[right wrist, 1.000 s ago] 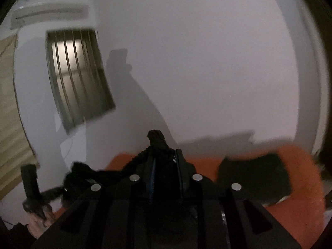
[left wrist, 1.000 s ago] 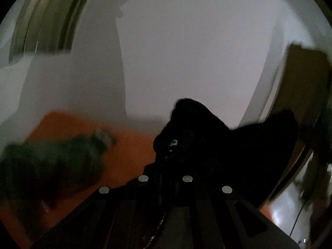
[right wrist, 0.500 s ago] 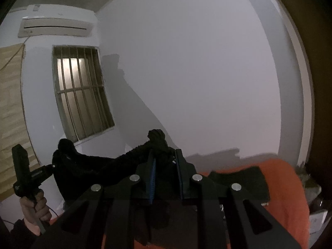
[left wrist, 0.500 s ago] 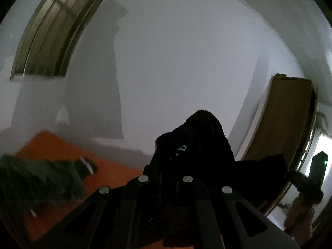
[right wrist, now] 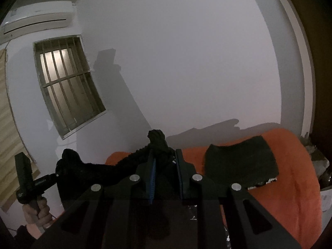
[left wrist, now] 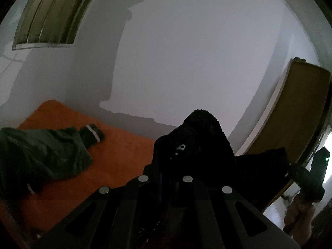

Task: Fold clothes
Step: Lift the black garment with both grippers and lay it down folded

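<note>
Black garment (right wrist: 97,170): one, held off the bed and stretched between both grippers, its long axis running roughly level from one gripper to the other. In the right wrist view it spans from the jaws leftward to the far gripper; a bunched knot of cloth stands up above the right fingertips.

Left gripper (left wrist: 176,155): jaws closed tight on a thick fold of the black garment, which mounds over the fingertips and hides them. It also shows in the right wrist view at the garment's far end, gripped by a hand (right wrist: 38,213).

Right gripper (right wrist: 165,155): jaws narrow, pinching a twisted edge of the black garment between blue-lined fingers (right wrist: 152,176).

Green garment (left wrist: 41,155): one, lying crumpled on the bed at the left, its striped cuff pointing toward the wall.

Folded dark cloth (right wrist: 240,161): one, lying flat on the bed at the right.

Bed (left wrist: 124,151): one, covered in orange, set against a white wall (left wrist: 197,51).

Barred window (right wrist: 66,83): one. Air conditioner (right wrist: 37,16): one, above it. Wooden door (left wrist: 300,112): one, at the right in the left wrist view.
</note>
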`<state>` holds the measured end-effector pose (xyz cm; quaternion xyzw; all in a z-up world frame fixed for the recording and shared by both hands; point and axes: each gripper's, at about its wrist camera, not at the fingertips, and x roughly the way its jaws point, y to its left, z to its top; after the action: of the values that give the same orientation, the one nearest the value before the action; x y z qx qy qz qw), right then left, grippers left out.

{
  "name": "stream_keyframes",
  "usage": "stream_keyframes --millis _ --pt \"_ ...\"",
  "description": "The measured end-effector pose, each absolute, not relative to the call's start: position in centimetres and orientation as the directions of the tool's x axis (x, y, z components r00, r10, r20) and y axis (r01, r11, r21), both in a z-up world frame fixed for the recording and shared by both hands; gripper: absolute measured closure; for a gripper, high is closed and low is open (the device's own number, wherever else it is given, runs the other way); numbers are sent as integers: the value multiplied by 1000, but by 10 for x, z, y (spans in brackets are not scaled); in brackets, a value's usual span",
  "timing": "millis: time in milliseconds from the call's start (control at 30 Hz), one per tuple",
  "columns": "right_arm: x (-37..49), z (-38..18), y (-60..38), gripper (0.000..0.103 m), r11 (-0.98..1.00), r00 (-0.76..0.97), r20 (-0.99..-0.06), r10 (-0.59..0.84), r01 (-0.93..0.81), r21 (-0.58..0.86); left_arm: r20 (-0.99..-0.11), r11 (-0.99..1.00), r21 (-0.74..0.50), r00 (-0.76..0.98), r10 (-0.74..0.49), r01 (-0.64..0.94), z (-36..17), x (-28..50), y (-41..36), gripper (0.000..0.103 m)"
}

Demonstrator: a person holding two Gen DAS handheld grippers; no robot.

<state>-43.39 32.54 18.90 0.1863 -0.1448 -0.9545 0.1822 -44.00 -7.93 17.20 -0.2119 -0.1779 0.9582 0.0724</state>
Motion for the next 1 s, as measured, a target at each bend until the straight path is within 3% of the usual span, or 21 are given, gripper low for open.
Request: stream_keyframes --millis 167,233,333,400,600,733,867,1000 --pt "-431 223 322 88 -901 -898 -220 -382 309 304 -275 -922 -371 -935 223 -111 204 -427 -71 99" --pt "-412 237 324 87 -904 -912 -158 -378 326 276 -178 -930 -331 -957 227 -159 215 -404 -66 99" --pt "-377 245 330 87 -908 -921 -96 -377 347 234 -130 -940 -273 -961 246 -204 218 -373 -64 99" --pt "-355 237 336 88 -905 -913 -120 -390 356 234 -185 -929 -275 -934 305 -249 201 -363 -69 98" --pt "-304 150 355 88 -891 -829 -356 -432 333 307 -423 -901 -271 -799 427 -338 92 -311 -74 98" --pt "-271 82 363 88 -897 -749 -502 -433 301 324 -528 -869 -311 -691 494 -385 30 -274 -63 98" --pt "-243 32 382 88 -890 -685 -584 -436 231 394 -579 -823 -356 -587 566 -442 -5 -246 -46 98" --pt "-221 11 395 88 -865 -652 -593 -472 216 452 -544 -740 -331 -523 656 -586 -10 -216 -32 98"
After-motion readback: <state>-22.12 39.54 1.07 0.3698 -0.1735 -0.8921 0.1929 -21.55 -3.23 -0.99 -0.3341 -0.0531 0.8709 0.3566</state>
